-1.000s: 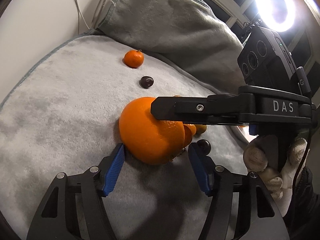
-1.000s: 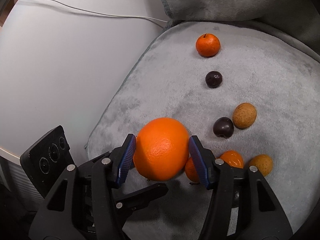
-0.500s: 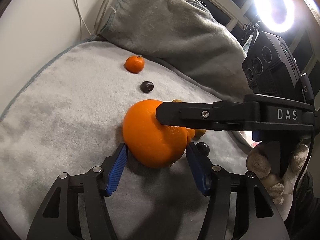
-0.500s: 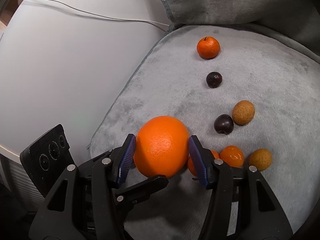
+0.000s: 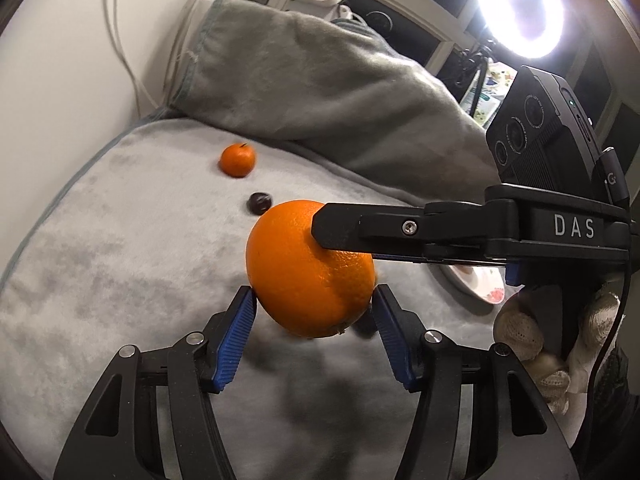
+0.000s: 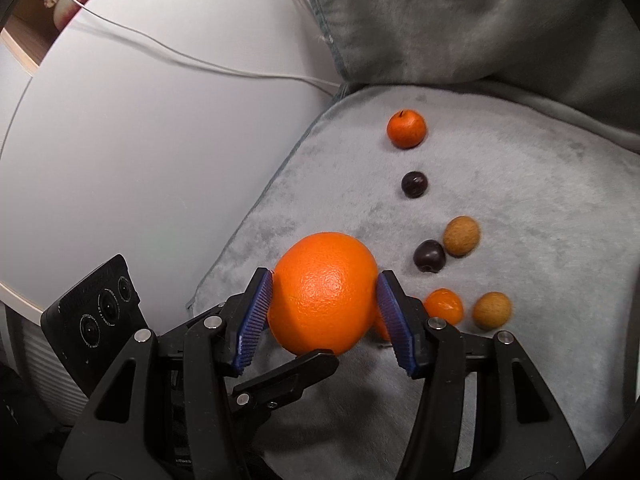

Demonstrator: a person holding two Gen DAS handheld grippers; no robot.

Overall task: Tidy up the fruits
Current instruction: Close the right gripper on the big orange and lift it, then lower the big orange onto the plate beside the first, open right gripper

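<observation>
Both grippers are squeezing the big orange [image 6: 324, 292]: right gripper [image 6: 325, 312] and left gripper [image 5: 312, 332] fingers gripping its sides.

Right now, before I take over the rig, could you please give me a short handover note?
Right gripper: shut on the large orange, held just above the grey blanket.
Left gripper: its pads appear to press the same orange lower down, so both hold it.
On the blanket: a mandarin, two dark plums, two brown fruits and a small orange fruit.
Done: the orange is lifted.
Left: place it, then sort the loose fruit.
</observation>
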